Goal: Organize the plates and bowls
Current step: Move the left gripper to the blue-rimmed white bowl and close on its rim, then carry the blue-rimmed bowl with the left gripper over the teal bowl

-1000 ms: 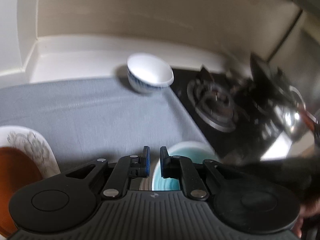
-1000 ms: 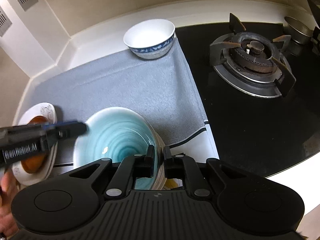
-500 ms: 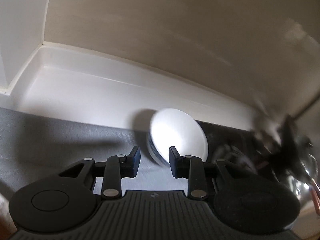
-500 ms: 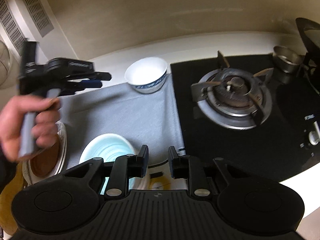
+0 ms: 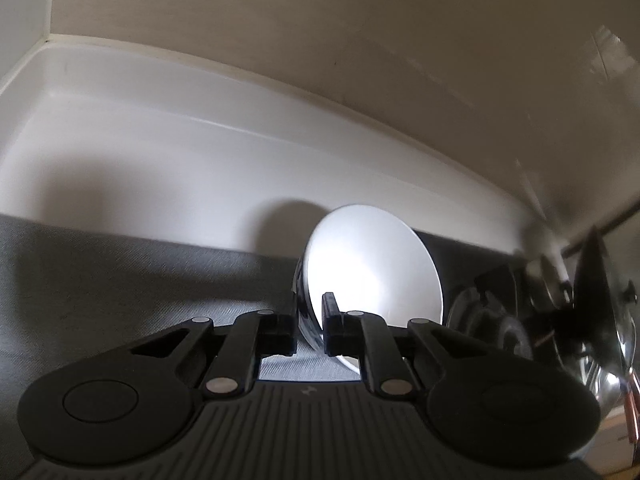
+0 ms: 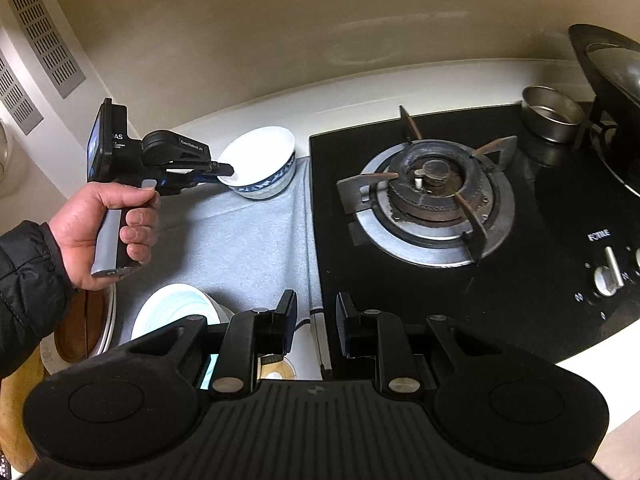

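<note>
Stove (image 6: 432,200): black, right of the grey cloth (image 6: 240,240).
White bowl (image 5: 372,268): far edge of cloth, beside stove.
Left gripper (image 5: 310,320): jaws closing, pinching the bowl's rim.
Right gripper (image 6: 316,320): jaws spread, nothing between.

You see a white ceramic bowl (image 6: 262,160) with a blue patterned band, a grey woven mat (image 6: 248,240), a swirled turquoise bowl (image 6: 172,310), and perhaps a brown-centred plate (image 6: 86,328).

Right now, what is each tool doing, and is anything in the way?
Left tool closing on white bowl rim. Right tool open, empty, above grey mat. Gas burner beside bowl.
</note>
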The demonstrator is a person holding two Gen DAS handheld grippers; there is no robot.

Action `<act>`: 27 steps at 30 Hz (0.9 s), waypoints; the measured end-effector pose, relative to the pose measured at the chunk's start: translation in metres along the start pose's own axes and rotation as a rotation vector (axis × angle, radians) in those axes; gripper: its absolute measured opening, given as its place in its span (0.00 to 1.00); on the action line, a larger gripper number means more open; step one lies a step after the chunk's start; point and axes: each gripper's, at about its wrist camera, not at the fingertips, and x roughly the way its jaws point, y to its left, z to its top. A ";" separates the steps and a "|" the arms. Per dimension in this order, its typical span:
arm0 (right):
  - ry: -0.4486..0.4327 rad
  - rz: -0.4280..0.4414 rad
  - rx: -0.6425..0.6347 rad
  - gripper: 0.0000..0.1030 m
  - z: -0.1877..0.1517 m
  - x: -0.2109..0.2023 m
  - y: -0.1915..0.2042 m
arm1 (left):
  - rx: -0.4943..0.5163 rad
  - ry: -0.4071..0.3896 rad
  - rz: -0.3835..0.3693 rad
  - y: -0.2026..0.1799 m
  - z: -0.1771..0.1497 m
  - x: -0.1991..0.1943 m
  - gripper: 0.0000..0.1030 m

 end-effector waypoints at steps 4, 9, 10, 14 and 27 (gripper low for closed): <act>0.012 0.031 -0.033 0.23 0.010 0.012 0.006 | -0.015 0.037 -0.010 0.016 -0.014 -0.026 0.12; 0.025 0.077 -0.069 0.23 0.024 0.030 0.018 | 0.025 0.086 0.017 0.036 -0.045 -0.067 0.13; 0.028 0.088 -0.075 0.23 0.027 0.035 0.021 | 0.031 0.094 0.022 0.039 -0.052 -0.074 0.13; 0.041 0.124 -0.091 0.23 0.044 0.059 0.035 | 0.053 0.048 0.069 0.043 -0.065 -0.089 0.18; 0.152 0.110 -0.124 0.39 0.082 0.163 0.075 | 0.063 -0.043 0.109 0.045 -0.059 -0.088 0.22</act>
